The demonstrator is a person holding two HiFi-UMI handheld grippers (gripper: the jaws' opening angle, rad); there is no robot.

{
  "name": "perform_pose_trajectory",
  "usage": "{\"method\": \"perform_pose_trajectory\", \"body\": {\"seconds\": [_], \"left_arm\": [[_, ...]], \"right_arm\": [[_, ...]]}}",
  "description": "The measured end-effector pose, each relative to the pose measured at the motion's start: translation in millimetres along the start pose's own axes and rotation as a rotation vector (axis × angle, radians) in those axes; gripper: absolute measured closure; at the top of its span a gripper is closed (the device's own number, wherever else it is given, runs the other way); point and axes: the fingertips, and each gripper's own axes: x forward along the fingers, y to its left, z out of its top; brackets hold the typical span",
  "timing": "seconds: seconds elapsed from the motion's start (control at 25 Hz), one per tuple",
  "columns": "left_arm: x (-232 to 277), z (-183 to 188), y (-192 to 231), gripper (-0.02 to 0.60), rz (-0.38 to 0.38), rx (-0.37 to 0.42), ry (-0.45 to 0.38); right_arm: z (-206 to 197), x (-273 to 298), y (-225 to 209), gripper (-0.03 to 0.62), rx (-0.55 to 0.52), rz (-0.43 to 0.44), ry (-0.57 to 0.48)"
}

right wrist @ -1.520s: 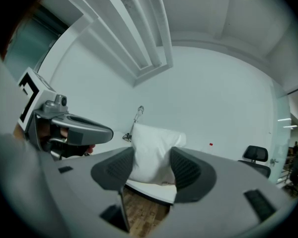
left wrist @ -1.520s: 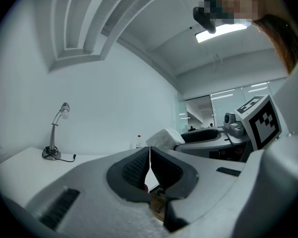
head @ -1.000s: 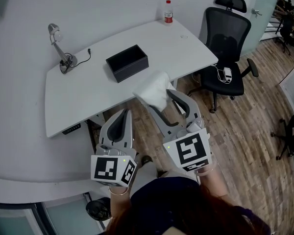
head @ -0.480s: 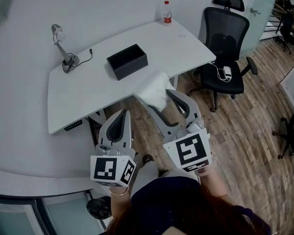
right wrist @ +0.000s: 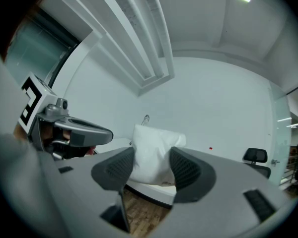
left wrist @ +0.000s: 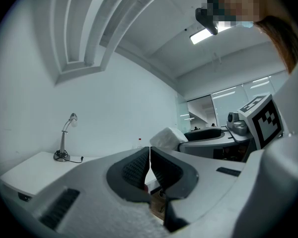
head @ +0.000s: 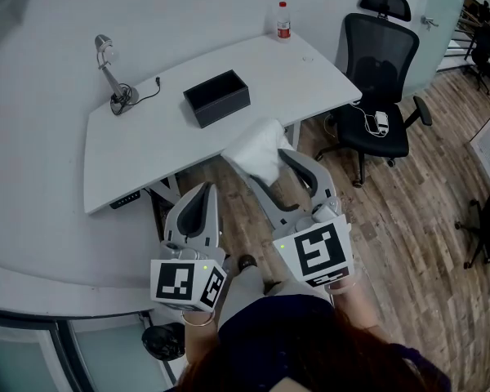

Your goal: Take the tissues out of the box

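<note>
Gripping white tissue pack [right wrist: 156, 140] in right gripper [right wrist: 151, 158], clear of black box [head: 217, 98]; pressing left gripper [left wrist: 149, 158] closed, empty.

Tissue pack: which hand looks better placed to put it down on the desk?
Right, most likely: the right gripper holds the tissue pack between its jaws, in front of the desk, while the left gripper is shut and empty.

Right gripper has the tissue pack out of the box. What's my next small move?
Probably carry the right gripper forward and set the tissue pack on the table beside the black box: the pack is clamped over the floor, and the box looks empty.
</note>
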Motion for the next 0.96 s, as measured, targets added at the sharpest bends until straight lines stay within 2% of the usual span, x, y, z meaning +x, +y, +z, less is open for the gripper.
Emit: {"method": "perform_pose_trajectory", "body": {"seconds": [0.56,0.96], "left_arm": [[-18,-4,-18,0.555,0.012,0.000,0.002],[-21,-8,-26,0.555,0.014,-0.011,0.005]], "right_arm": [[-3,-22,8,0.355,-0.002,0.018,-0.011],[-7,-31,11,0.356,-0.010,0.032,0.018]]}}
